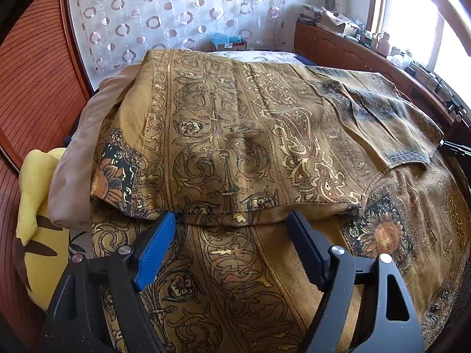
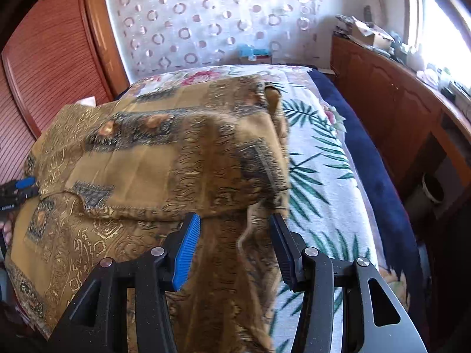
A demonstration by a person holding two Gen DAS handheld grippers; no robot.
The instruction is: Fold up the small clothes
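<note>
Garment: brown paisley-print garment (image 1: 235,135) lies part-folded on the bed (image 2: 323,182).
Handling: soft, light, likely limp; best pinched at a hem corner.
Fingers: left gripper (image 1: 232,229) and right gripper (image 2: 235,229) both spread apart, holding nothing.

Brown paisley-print garment (image 1: 235,135), folded over itself, possibly 2 layers, spread across the bed.
</note>
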